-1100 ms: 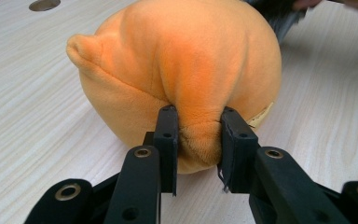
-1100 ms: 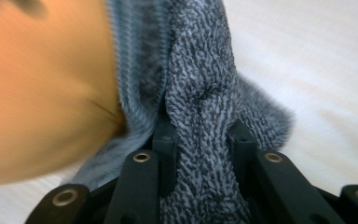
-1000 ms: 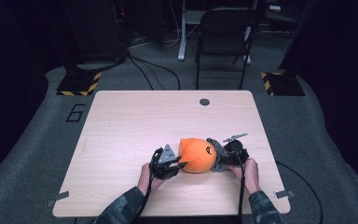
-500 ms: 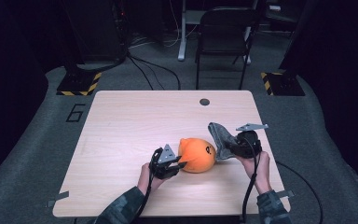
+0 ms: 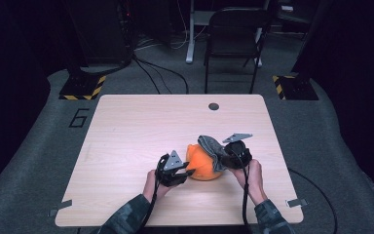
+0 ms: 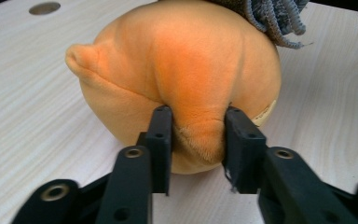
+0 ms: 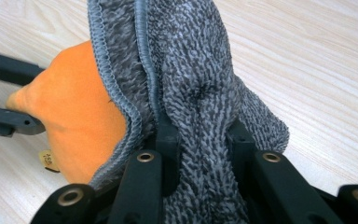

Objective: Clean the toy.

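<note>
Ball (image 5: 202, 165): one, orange plush, sitting on tabletop (image 5: 136, 126) near front edge. Cloth (image 5: 213, 147): one, grey, draping over ball's right side. Left gripper (image 5: 177, 173) jaws pinching ball's fold, having just been easing wider. Right gripper (image 5: 226, 157) jaws clamping cloth.

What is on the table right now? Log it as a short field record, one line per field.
surface: wooden table
main thing: orange plush ball, near the front edge
covering: grey knit cloth draped over the ball's right side
left gripper: jaws have just been opening, a fold of the ball's plush between them, pads touching it
right gripper: shut on the cloth
other: small dark round hole near the far edge
</note>
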